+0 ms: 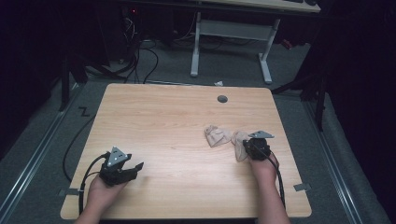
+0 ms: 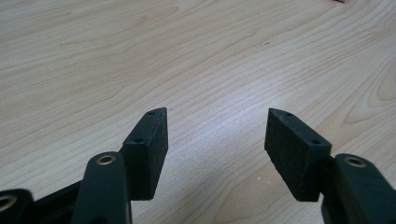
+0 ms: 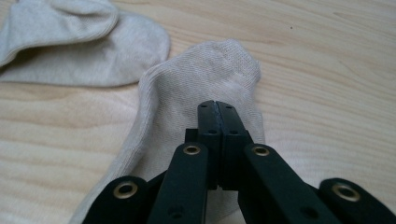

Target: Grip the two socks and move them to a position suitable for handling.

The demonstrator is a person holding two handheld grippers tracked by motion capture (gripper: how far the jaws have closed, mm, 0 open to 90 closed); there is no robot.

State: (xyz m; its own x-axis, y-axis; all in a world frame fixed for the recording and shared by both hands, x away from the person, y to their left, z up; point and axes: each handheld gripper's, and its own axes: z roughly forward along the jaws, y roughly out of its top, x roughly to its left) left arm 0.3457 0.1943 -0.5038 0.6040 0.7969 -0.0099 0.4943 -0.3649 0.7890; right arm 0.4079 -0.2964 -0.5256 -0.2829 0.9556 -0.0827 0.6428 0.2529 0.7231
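Two beige socks lie on the right half of the wooden table (image 1: 173, 121). One sock (image 1: 216, 135) (image 3: 79, 51) is bunched, farther from me. The other sock (image 1: 239, 145) (image 3: 201, 74) lies stretched out right under my right gripper (image 1: 250, 143) (image 3: 217, 106). That gripper's jaws are shut tight together on top of this sock; I see no fabric between the pads. My left gripper (image 1: 136, 167) (image 2: 217, 128) rests near the front left of the table, open, with bare wood between its pads (image 2: 149, 149).
A grey round grommet (image 1: 222, 99) sits near the table's far edge. Beyond the table stand the white legs of another desk (image 1: 196, 46), with cables (image 1: 140, 60) on the grey floor. Dark stands flank both sides.
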